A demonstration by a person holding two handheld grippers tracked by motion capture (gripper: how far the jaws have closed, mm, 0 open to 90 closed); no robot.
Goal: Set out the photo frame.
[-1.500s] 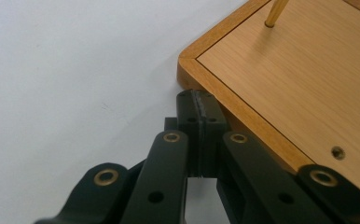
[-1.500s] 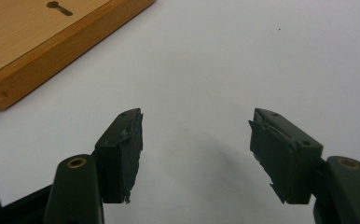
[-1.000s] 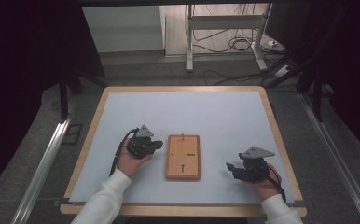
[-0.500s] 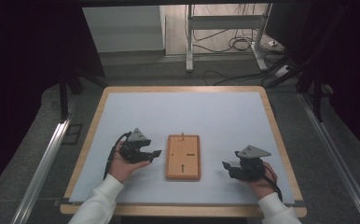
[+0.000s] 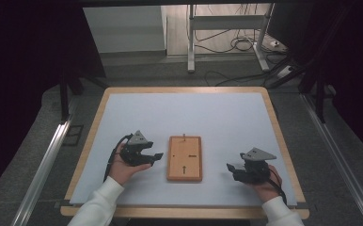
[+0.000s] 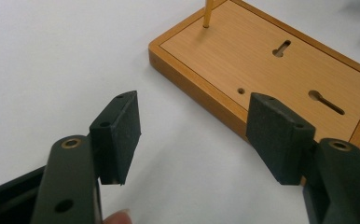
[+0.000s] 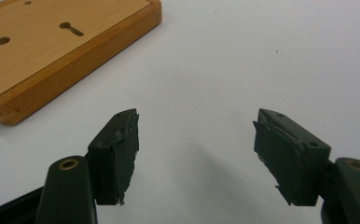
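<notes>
The board (image 5: 185, 158) lies at centre frame on the worktop (image 5: 217, 117), between the left gripper (image 5: 155, 156) and right gripper (image 5: 230, 167) — both spread, empty. Its thin upright peg (image 6: 208, 13) looks fragile — a careless sweep could snap it.

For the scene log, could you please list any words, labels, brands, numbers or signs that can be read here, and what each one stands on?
No readable text in any view.
Wooden board: no lettering; only dark slots, a small hole and an upright peg.
Left gripper and right gripper: plain black fingers, no brand or number visible.
Table: plain pale surface, no markings.
</notes>
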